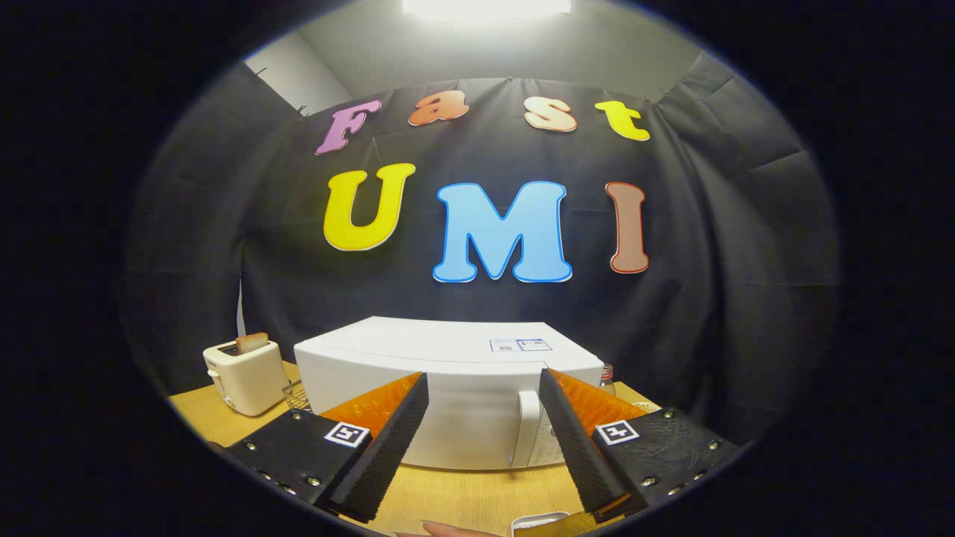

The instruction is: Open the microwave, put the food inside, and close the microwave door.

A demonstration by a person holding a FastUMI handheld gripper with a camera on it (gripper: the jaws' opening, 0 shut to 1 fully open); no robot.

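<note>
Microwave: while its door sits closed, the white microwave [448,388] stands on the wooden table [477,496] just beyond the fingers, its front facing the gripper.
Door handle: a white vertical handle [527,429] runs down the front, just inside the right finger, with the control panel [550,445] beside it and partly hidden by that finger.
Gripper: the gripper [483,388] has its fingers spread wide, about as far apart as the middle stretch of the microwave's front; nothing lies between them and neither finger touches anything.
Open room: a strip of bare tabletop lies between the fingers and the microwave's base, and more bare wood shows to the left of the appliance.
Food: a small white dish [539,522] sits on the table at the near edge, below the right finger; what it holds cannot be made out.
Hand: a fingertip [446,529] of a person shows at the near edge of the table, just left of the dish.
Left side: a cream toaster [244,375] with a slice of toast [252,342] standing in its slot, set apart from the microwave; a wire rack [296,395] lies between them.
Right side: the top of a jar [607,379] peeks out beside the microwave's right corner.
Behind: black cloth wall close behind the microwave.
</note>
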